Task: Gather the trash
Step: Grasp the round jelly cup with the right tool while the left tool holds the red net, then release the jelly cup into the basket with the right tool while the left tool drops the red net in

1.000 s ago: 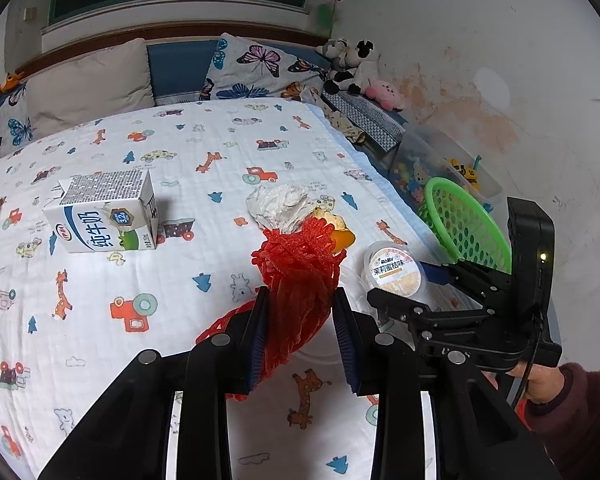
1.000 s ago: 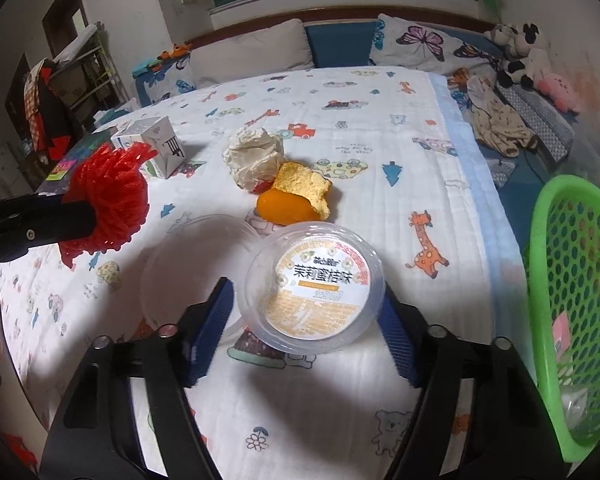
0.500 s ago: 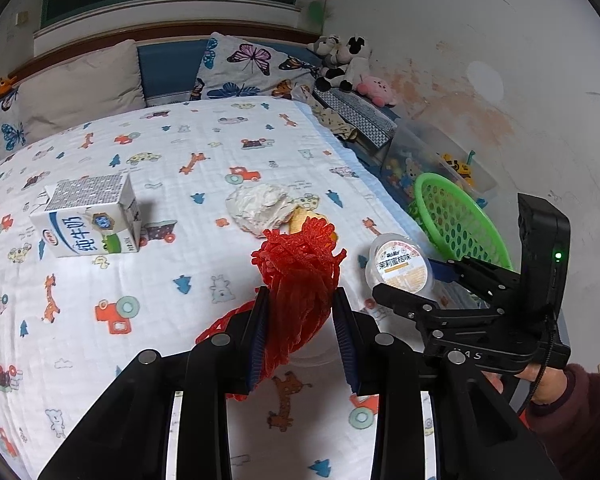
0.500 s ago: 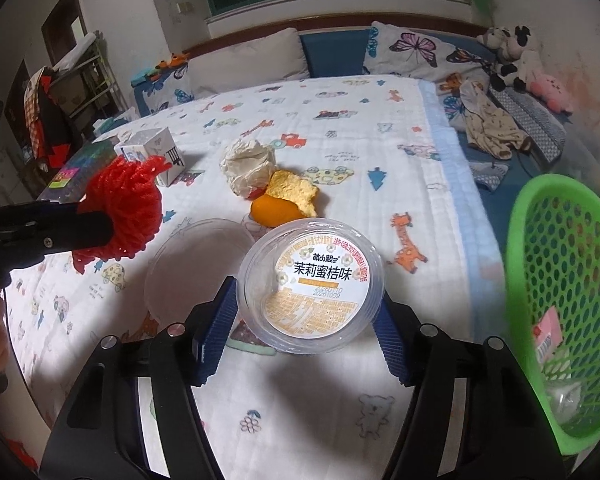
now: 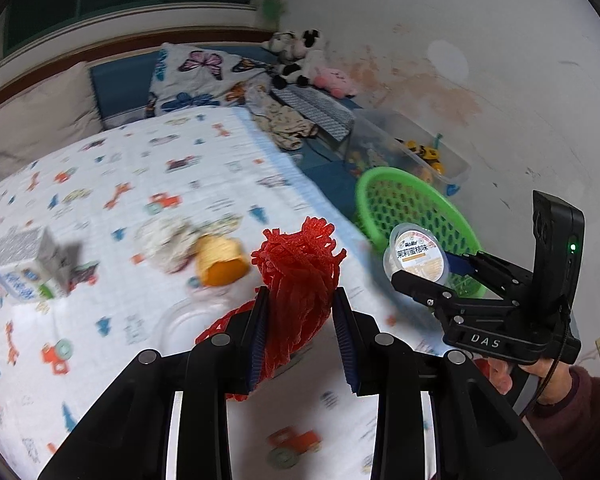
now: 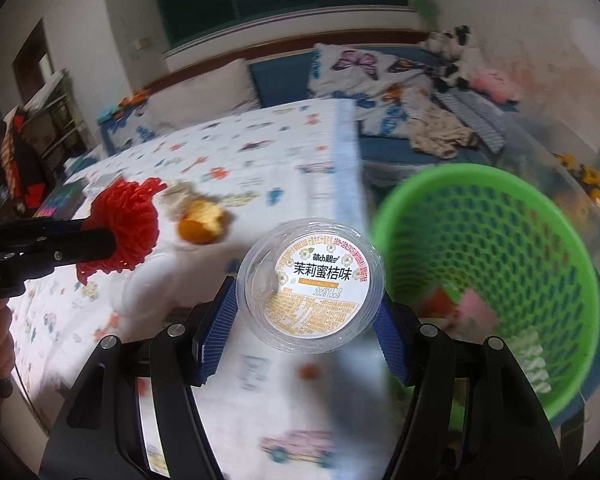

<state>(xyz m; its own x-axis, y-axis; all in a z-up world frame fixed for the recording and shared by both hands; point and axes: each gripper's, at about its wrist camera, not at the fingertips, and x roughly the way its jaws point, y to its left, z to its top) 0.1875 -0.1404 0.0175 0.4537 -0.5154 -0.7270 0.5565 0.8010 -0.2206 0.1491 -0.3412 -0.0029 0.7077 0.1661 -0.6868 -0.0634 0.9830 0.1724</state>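
My left gripper [image 5: 298, 320] is shut on a bunch of red mesh netting [image 5: 300, 276], which also shows at the left of the right wrist view as the red netting [image 6: 126, 226]. My right gripper [image 6: 306, 320] is shut on a clear plastic cup with a printed orange label [image 6: 310, 284], held in the air close to the rim of a green basket [image 6: 488, 248]. In the left wrist view the cup [image 5: 418, 258] hangs just in front of the green basket [image 5: 412, 216]. Orange peel [image 5: 220, 260] and a crumpled tissue [image 5: 166, 240] lie on the patterned bedsheet [image 5: 120, 184].
A milk carton [image 5: 24, 268] stands at the left of the bed. A clear round lid [image 5: 184, 320] lies on the sheet below the netting. The basket holds some scraps [image 6: 472, 304]. Pillows, plush toys and a toy bin [image 5: 416, 152] line the wall. A person's hand [image 5: 540, 376] grips the right tool.
Both grippers have swung to the right toward the green basket, carrying the netting and the cup. The basket now looms larger and the milk carton has slid to the left edge.
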